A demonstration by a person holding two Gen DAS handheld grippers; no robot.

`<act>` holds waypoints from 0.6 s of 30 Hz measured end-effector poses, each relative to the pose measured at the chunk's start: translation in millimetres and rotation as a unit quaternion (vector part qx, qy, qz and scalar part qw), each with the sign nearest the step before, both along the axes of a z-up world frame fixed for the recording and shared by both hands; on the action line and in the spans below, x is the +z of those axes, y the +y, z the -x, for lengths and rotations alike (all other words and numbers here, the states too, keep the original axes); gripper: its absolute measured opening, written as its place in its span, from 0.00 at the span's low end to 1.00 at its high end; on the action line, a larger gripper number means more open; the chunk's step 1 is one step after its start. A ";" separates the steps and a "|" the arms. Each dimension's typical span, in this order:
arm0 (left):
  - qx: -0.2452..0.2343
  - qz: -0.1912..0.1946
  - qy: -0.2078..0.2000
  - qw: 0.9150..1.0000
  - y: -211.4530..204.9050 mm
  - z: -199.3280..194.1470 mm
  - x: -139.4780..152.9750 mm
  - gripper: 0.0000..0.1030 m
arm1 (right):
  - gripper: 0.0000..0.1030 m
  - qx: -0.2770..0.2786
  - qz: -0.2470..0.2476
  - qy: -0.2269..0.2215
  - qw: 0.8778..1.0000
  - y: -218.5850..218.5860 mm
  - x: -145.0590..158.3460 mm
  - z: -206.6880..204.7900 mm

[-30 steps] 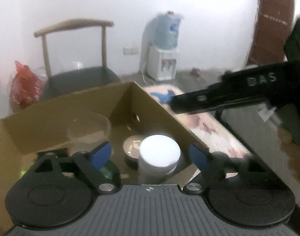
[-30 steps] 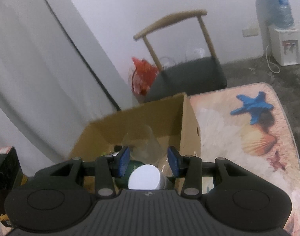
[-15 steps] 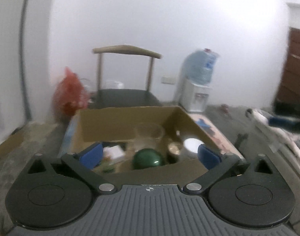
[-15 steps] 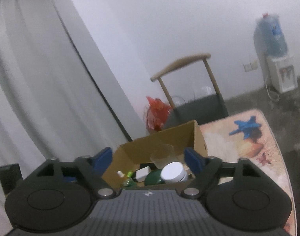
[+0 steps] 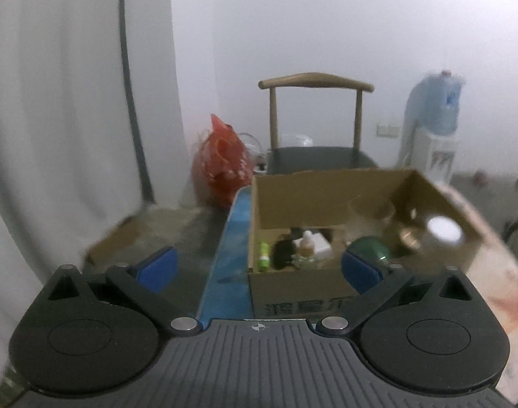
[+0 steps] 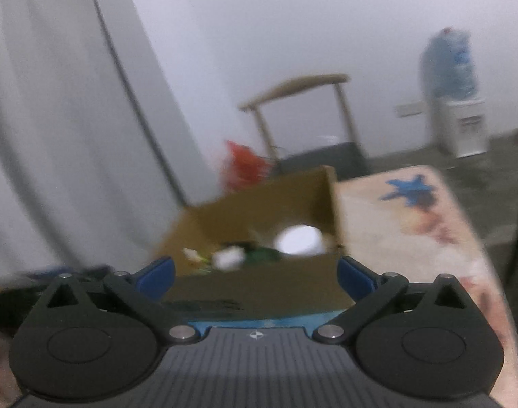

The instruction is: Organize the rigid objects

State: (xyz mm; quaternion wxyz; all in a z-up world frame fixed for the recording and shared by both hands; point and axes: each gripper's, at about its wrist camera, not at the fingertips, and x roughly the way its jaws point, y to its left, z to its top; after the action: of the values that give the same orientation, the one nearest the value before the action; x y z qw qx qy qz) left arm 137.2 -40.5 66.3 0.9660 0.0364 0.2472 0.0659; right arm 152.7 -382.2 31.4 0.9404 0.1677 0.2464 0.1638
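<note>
Cardboard box crowded; my left claw wide, empty; right claw opening, empty. Risk: glass cup tips if I reach carelessly.

Brown box, green jar, white lid

One cardboard box on one table. Inside it: one white-lidded jar, one green ball, one clear cup, two small bottles. Beyond stand one chair, one red bag, one water dispenser.
</note>
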 end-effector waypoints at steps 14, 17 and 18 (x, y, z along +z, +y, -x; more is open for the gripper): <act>-0.004 0.010 0.047 0.999 -27.1 -35.8 -20.9 1.00 | 1.00 -0.030 0.091 0.021 0.995 54.8 -19.3 -43.0; -0.008 0.010 0.046 0.999 -30.8 -39.3 -20.6 1.00 | 1.00 -0.027 0.111 0.012 0.993 64.2 -17.9 -48.5; -0.009 0.010 0.046 0.999 -31.6 -40.3 -20.4 1.00 | 1.00 -0.028 0.117 0.010 0.993 66.7 -18.4 -50.3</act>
State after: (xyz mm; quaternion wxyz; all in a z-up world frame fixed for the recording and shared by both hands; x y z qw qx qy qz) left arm 177.6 -72.1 45.9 0.9545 0.0320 0.2918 0.0533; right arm 202.9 -315.6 13.0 0.9554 0.0646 0.2682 0.1053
